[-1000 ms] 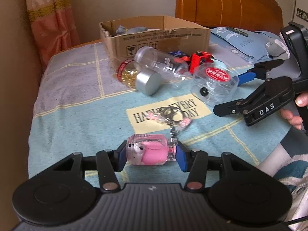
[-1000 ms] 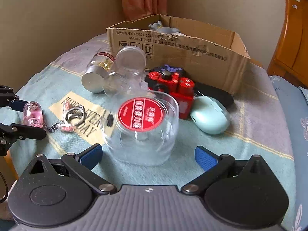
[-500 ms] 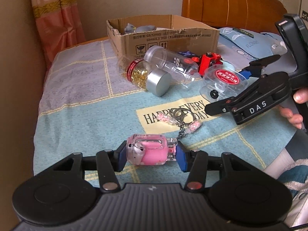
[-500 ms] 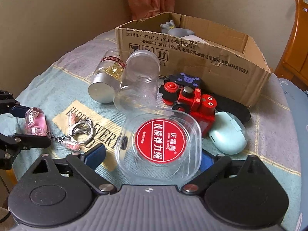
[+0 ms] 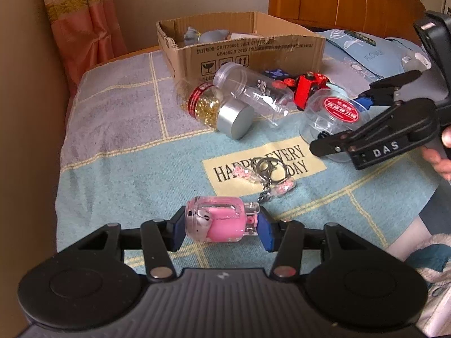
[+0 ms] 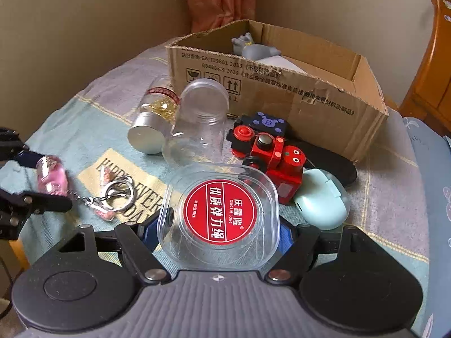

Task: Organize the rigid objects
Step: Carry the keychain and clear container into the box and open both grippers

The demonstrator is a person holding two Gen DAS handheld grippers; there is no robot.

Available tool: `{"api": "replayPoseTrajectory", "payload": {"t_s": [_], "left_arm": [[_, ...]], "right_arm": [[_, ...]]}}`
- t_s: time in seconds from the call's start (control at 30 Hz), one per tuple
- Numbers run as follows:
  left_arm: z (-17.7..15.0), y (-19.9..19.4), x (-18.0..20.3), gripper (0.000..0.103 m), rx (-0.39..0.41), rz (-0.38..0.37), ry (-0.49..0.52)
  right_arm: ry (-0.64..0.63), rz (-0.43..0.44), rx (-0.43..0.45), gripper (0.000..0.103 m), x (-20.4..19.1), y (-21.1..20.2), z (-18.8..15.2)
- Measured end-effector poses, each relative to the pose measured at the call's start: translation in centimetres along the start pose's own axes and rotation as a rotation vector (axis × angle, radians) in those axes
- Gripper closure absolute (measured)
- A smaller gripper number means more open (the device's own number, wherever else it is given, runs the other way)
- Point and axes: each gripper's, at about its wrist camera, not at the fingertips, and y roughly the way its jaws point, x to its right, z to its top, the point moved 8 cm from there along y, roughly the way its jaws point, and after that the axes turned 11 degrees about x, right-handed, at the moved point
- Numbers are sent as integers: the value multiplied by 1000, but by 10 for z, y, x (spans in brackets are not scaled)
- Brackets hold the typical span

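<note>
My left gripper (image 5: pixel 221 226) is shut on a pink keychain bottle (image 5: pixel 217 222), lifted a little above the cloth; its chain and key rings (image 5: pixel 267 171) trail on the cloth. The bottle also shows in the right wrist view (image 6: pixel 52 178). My right gripper (image 6: pixel 217 229) is shut on a clear plastic box with a red round label (image 6: pixel 220 215), raised off the cloth; the box also shows in the left wrist view (image 5: pixel 334 115). The open cardboard box (image 6: pixel 282 84) stands behind, with a grey toy (image 6: pixel 251 48) inside.
On the cloth lie a jar of gold capsules with a silver lid (image 6: pixel 153 124), an empty clear jar (image 6: pixel 201 124), a red toy train (image 6: pixel 270 155), a dark blue bear block (image 6: pixel 267 122), a mint green case (image 6: pixel 321 200) and a black flat object (image 6: pixel 332 163). Wall at left, wooden headboard (image 5: pixel 344 0) behind.
My right gripper closed on the clear labelled box and lifted it. My left gripper rose slightly with the pink bottle, dragging the key rings.
</note>
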Motion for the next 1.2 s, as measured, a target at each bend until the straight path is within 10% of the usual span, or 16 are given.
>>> {"api": "replayPoseTrajectory", "payload": {"t_s": [0.67, 1.2], "left_arm": [[110, -15, 5, 54, 48, -59, 54], [238, 35, -5, 54, 138, -11, 126]], "right_arm": [[-90, 73, 100, 23, 40, -66, 82], [-49, -13, 116, 23, 107, -23, 148]]}}
